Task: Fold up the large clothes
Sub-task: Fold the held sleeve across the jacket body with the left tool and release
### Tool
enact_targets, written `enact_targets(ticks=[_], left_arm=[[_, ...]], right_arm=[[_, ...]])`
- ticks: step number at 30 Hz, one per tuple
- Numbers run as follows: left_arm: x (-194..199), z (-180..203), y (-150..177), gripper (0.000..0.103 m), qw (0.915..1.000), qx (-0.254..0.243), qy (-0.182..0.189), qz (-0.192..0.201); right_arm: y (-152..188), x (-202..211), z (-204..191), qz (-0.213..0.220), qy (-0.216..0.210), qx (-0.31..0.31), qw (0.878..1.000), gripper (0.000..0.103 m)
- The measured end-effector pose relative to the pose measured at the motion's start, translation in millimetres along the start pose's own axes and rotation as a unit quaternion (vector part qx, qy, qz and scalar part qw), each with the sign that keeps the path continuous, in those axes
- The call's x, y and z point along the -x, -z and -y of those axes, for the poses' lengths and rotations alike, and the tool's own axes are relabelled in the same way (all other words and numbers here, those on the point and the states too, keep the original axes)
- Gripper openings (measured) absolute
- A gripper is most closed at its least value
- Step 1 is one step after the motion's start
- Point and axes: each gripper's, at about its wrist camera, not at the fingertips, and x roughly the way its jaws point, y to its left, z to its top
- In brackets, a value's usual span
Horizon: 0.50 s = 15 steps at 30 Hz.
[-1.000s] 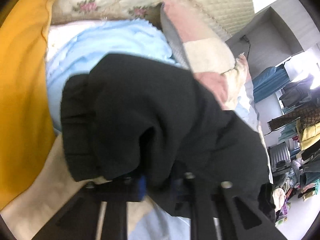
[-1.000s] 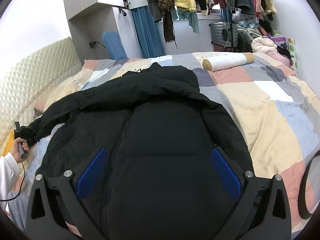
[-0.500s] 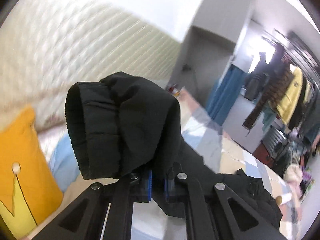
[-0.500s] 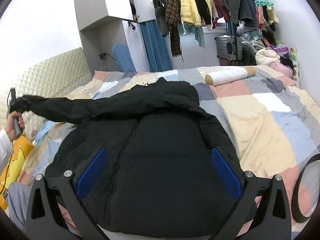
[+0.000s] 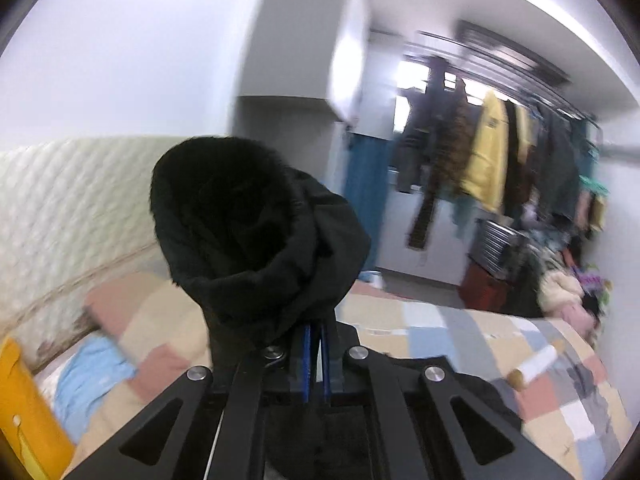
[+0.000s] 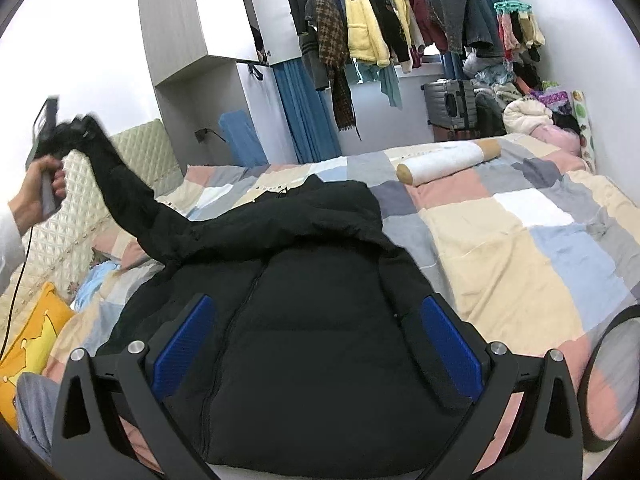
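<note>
1. Padding gives the black jacket (image 6: 304,320) a puffy, quilted body with a matte shell and a zip down its front; it lies spread on the patchwork quilt (image 6: 520,248), hem nearest the right wrist camera.
2. Its sleeve (image 6: 132,208) rises off the bed as a soft tube, and the ribbed cuff (image 5: 240,216) bunches into a round, dark opening above the left gripper (image 5: 315,344).
3. That left gripper's blue pads are pressed nearly together, pinching the sleeve fabric just below the cuff.
4. The right gripper (image 6: 316,344) hangs above the jacket's lower half with its blue ribbed pads (image 6: 184,344) spread wide, holding nothing.
5. Compared with half a second ago, the sleeve is lifted higher, from roughly level to a steep slope up towards the person's hand (image 6: 40,188); a second ago the cuff was down by the pillows.
6. The quilt is made of pastel squares in peach, cream, grey and blue; a cream roll (image 6: 448,160) lies on it near the far edge.
7. A diamond-tufted headboard (image 6: 144,152) stands at the left, a yellow cushion (image 6: 36,328) below it, and a rail of hanging clothes (image 6: 380,28) crosses the window.
</note>
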Motion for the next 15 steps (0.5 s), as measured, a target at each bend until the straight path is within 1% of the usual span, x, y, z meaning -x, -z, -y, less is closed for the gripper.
enact_targets(ticks=[1,4,8,10,12,13,15], left_arm=[[-3.9,25.6,-0.5,0.002,0.9997,-0.017,0.015,-0.002],[-9.3,82.6,4.2,0.002,0.9975,-0.052,0.047,-0.011],[-21.6,163.6,25.7,0.002,0.9900,-0.096,0.101,-0.021],[-28.2,199.0,42.2,0.001,0.9856,-0.112,0.123,-0.032],[-39.9,231.5,62.0,0.001,0.9810,-0.124,0.141,-0.050],[-48.2,249.0,76.9,0.001,0.9778,-0.132,0.150,-0.063],[-60.8,267.7,103.8,0.001,0.9736,-0.136,0.165,-0.080]], right_arm=[[0.3,1.0,0.5,0.003,0.003,0.003,1.000,0.103],[-1.0,2.7,6.1,0.009,0.006,0.004,1.000,0.103],[-1.3,0.0,16.4,0.010,0.003,-0.012,1.000,0.103],[-0.4,-5.4,19.1,0.002,0.000,-0.018,1.000,0.103],[1.0,-10.1,21.9,-0.007,-0.002,-0.020,1.000,0.103],[1.5,-11.6,23.0,-0.008,-0.004,-0.021,1.000,0.103],[2.3,-14.4,26.0,-0.011,-0.005,-0.026,1.000,0.103]])
